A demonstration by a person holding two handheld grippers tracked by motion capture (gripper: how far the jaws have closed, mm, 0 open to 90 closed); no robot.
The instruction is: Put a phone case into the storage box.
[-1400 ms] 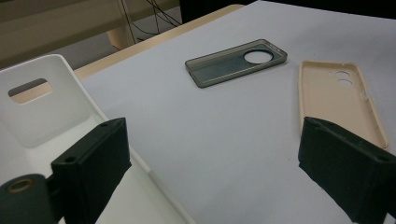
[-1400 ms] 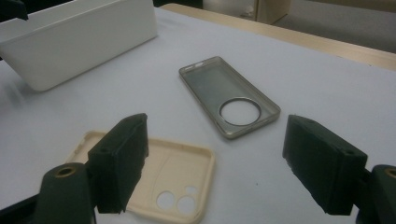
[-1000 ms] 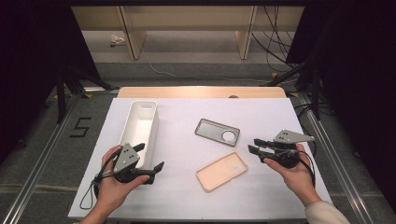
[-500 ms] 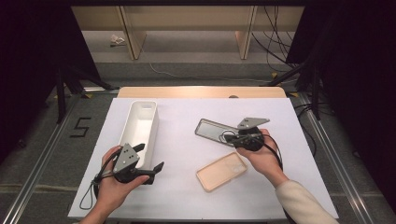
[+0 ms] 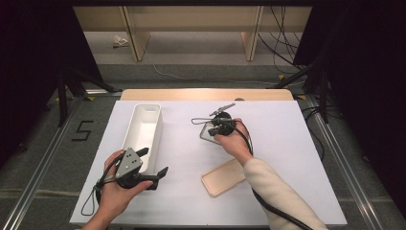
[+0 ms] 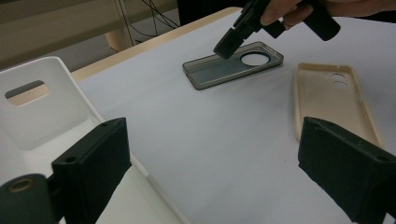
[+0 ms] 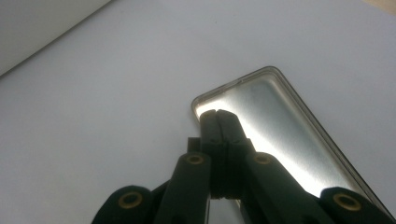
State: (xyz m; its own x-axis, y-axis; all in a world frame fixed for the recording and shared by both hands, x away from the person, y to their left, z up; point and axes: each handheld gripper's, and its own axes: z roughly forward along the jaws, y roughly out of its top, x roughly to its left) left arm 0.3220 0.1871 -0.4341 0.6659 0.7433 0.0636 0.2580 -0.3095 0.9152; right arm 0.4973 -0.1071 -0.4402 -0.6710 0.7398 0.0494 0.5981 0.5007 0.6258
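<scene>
A smoky grey translucent phone case (image 5: 210, 133), with a round camera cutout, is seen lying flat, open side up, just right of the high view's centre.

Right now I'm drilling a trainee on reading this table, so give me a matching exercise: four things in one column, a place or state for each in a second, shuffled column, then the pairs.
Things
1. long white plastic bin
2. smoky grey see-through phone case
3. beige rubbery phone case
4. right gripper

Place or state
A. lying nearest the table's front edge, beside the sleeve
B. jaws shut, tips over the case's inside
C. standing on the left of the white table, by the left gripper
D. lying flat under the closed tips, round camera hole showing

Pairs: 1-C, 2-D, 3-A, 4-B
</scene>
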